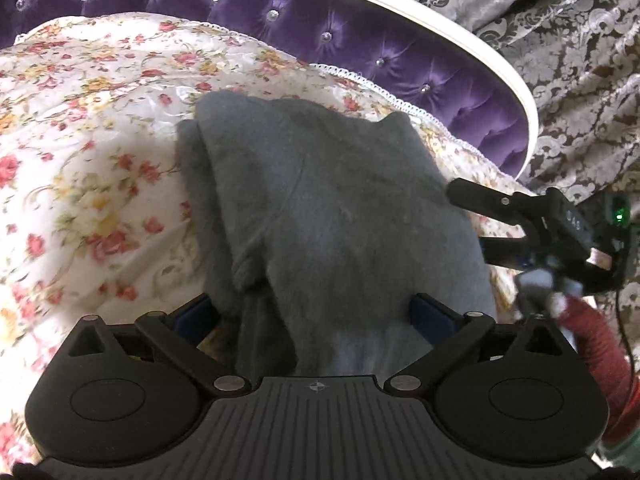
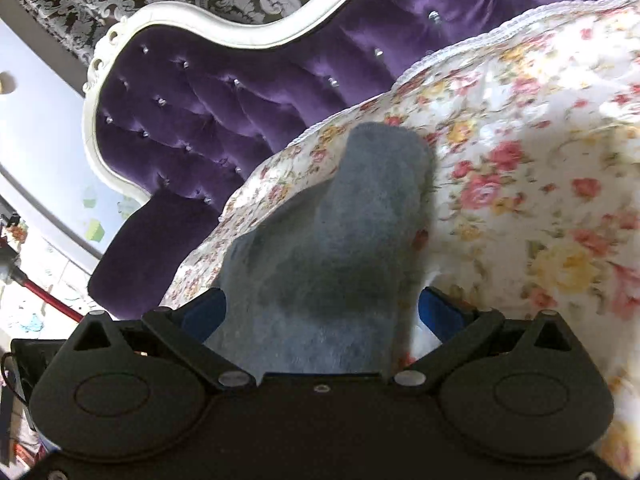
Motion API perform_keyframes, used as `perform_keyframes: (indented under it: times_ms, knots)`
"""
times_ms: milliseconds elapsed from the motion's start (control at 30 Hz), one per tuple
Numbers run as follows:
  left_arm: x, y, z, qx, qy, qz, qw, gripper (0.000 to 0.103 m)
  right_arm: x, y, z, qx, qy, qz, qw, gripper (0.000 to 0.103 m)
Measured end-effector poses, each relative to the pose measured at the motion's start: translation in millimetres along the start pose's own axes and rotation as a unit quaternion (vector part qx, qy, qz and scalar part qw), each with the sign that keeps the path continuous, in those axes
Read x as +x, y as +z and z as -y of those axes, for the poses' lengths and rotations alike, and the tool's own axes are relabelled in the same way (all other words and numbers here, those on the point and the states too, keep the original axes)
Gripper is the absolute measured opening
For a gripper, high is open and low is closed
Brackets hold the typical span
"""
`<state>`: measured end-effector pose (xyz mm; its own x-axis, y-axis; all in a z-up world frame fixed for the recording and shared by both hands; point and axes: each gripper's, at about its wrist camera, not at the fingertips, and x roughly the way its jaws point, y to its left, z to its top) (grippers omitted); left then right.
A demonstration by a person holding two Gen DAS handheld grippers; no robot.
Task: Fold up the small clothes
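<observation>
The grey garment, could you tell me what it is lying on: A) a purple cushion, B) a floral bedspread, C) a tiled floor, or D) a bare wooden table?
B: the grey garment lies on the white floral bedspread with red and yellow roses, in front of the tufted purple headboard.

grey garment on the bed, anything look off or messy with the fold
Slightly. The grey garment lies folded on the floral bedspread, but a layer pokes out unevenly along its left edge. No damage shows.

Left gripper (image 1: 314, 308) and right gripper (image 2: 322, 312) both spread wide, angled downward.
</observation>
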<state>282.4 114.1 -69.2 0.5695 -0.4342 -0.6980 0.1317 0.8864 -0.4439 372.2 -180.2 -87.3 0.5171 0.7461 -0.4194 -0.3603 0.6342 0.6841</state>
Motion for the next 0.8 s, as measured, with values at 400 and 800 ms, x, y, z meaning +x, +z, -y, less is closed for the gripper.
perform_keyframes:
  times_ms: [400,800]
  knots:
    - [7,11,-11,-0.061,-0.042,0.015,0.9971,0.084,24,12,-1,0.004,0.049,-0.011,0.999,0.103]
    - [-16,-7,4,-0.085,-0.107,-0.001,0.9907,0.035,-7,-2,-20,0.002,-0.012,0.001,1.000,0.043]
